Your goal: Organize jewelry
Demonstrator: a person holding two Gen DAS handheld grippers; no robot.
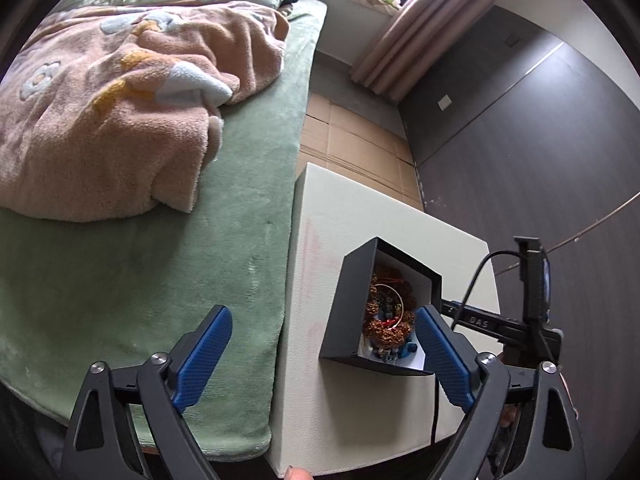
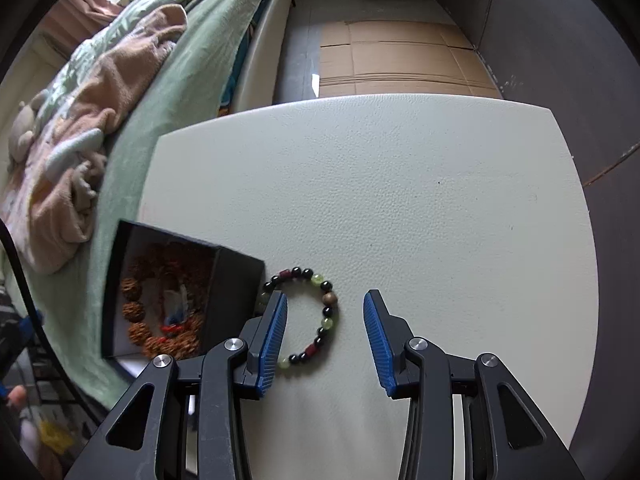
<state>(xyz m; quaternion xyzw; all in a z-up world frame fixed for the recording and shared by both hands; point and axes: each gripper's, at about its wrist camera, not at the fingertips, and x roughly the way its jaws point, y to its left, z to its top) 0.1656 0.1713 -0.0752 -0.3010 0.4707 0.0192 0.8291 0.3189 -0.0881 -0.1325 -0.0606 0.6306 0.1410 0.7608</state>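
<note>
A black open box (image 1: 348,300) stands on a pale table (image 1: 320,208) beside the bed, filled with brown bead bracelets (image 1: 386,334). My left gripper (image 1: 324,338) is open and empty, with the box between and beyond its fingers. In the right wrist view the same box (image 2: 236,284) sits at the left, with large brown beads (image 2: 134,286) inside. A bracelet of black, green and dark red beads (image 2: 326,312) lies flat on the table (image 2: 380,184) right of the box. My right gripper (image 2: 325,326) is open just above it, its left finger over the bracelet's left side.
A bed with a green sheet (image 1: 168,272) and a peach blanket (image 1: 120,112) lies left of the table. Flattened cardboard (image 2: 400,56) covers the floor beyond. A dark wall (image 1: 540,160) is at the right. The right gripper's body and cable (image 1: 532,304) show beside the box.
</note>
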